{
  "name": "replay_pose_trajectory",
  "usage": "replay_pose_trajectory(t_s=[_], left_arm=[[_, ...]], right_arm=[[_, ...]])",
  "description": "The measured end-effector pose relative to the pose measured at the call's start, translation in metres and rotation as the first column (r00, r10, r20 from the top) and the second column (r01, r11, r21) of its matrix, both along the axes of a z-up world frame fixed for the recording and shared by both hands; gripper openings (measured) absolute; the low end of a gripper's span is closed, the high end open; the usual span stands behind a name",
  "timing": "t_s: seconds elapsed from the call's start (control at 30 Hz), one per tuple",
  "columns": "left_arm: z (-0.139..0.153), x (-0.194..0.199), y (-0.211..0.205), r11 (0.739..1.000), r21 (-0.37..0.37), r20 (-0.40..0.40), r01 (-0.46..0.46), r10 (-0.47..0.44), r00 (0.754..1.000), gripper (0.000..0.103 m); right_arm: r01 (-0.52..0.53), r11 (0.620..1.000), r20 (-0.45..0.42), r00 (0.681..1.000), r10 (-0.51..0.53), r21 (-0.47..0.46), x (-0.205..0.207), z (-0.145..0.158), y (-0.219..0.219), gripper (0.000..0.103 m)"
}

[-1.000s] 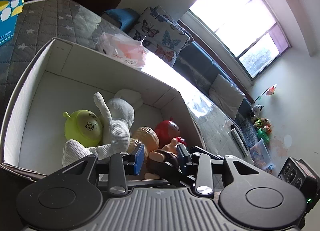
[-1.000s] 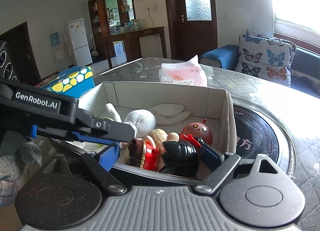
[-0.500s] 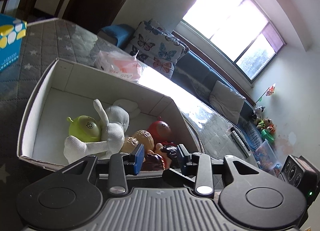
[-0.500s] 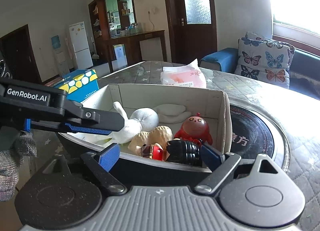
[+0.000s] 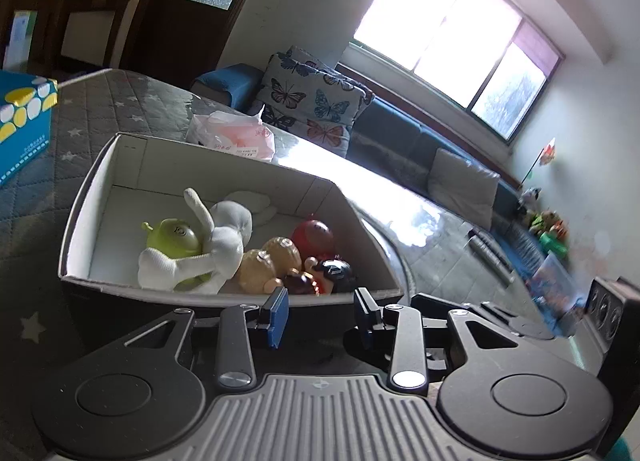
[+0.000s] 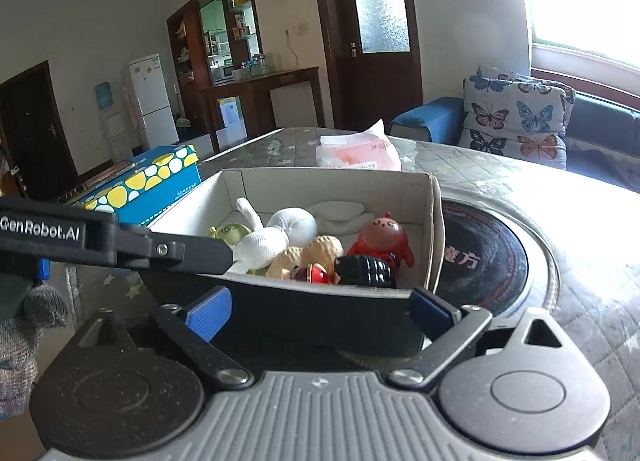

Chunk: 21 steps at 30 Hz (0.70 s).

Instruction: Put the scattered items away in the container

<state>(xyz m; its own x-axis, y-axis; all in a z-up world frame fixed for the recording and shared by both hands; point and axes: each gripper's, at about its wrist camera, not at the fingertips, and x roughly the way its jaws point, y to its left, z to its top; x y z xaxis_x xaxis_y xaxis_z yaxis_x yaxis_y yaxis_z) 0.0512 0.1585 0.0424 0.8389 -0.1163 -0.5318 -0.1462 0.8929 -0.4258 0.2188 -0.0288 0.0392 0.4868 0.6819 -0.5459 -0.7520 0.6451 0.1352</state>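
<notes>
A white cardboard box [image 5: 224,165] [image 6: 434,221] stands on the quilted table. In it lie a green alien head toy [image 5: 172,235] [image 6: 228,232], a white knitted rabbit [image 5: 224,237] [image 6: 280,233], a tan peanut toy [image 5: 272,261] [image 6: 316,251], a red round figure [image 5: 314,235] [image 6: 382,235] and a black-haired doll [image 5: 332,271] [image 6: 364,271]. My left gripper [image 5: 322,315] is open and empty, just in front of the box's near wall. My right gripper [image 6: 320,309] is wide open and empty, also before the near wall. The left gripper's arm [image 6: 112,239] crosses the right wrist view.
A pink plastic bag [image 5: 236,137] [image 6: 358,153] lies behind the box. A blue box with yellow spots [image 5: 20,121] [image 6: 144,185] stands to the left. A black round hotplate [image 6: 484,257] is set in the table right of the box. A butterfly cushion [image 5: 312,109] lies on the sofa beyond.
Both grippers have drawn back and up from the box. The black-haired doll that was between the fingers now lies in the box.
</notes>
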Motion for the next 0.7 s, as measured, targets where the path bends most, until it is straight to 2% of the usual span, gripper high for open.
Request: replay_pose_trajectory(t_s=[0.13,0.27,0.43,0.7], left_arm=[[-0.004,-0.005,-0.007,0.999,0.041,-0.022,-0.004,0.005,1.000,0.038],[-0.008,-0.008,-0.014,0.993,0.118,-0.060,-0.026,0.034,0.998,0.038],[-0.013,-0.013,-0.017,0.987,0.158,-0.094,-0.036,0.051,0.994,0.039],[-0.020,-0.019,-0.028,0.955,0.293,-0.144,-0.055,0.100,0.985,0.039]], right_arm=[[0.007,1.000,-0.008,1.000,-0.007,-0.007,-0.007,-0.003,-0.005,0.100],[0.020,1.000,-0.013,1.000,-0.021,-0.015,-0.014,-0.006,-0.009,0.102],[0.032,0.999,-0.031,0.999,-0.033,-0.025,-0.021,-0.012,-0.013,0.103],[0.032,0.999,-0.037,0.999,-0.034,-0.035,-0.032,-0.017,-0.013,0.103]])
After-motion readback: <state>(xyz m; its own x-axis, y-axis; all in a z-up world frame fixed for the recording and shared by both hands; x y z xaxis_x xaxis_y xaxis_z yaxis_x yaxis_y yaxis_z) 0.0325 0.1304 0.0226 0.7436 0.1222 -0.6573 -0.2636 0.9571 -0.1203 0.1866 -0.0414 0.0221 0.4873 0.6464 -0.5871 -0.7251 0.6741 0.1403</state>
